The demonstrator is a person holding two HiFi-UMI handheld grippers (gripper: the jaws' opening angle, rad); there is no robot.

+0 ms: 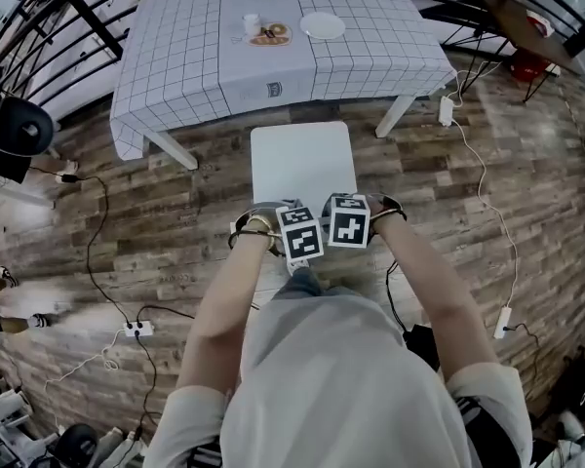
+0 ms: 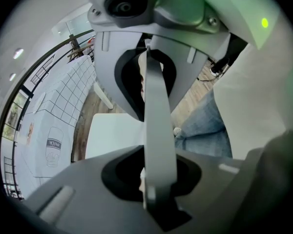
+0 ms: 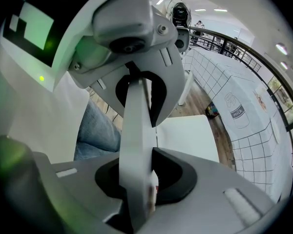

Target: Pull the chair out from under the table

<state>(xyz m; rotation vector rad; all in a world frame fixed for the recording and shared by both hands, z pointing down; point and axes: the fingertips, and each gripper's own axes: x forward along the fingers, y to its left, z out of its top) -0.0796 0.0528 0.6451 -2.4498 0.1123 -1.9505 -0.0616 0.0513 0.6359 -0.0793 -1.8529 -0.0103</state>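
Clamped chair back [image 2: 158,121], gripper views only

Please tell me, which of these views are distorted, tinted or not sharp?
Head view: evenly lit, sharp, but the wide lens bows the table edges. Left gripper view: heavy fisheye, black corners, green cast top right, the chair back soft so close. Right gripper view: same fisheye, green cast at left.

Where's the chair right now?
Head view, centre: the white chair stands at the near edge of the checked-cloth table, its back gripped by the left tool and right tool.
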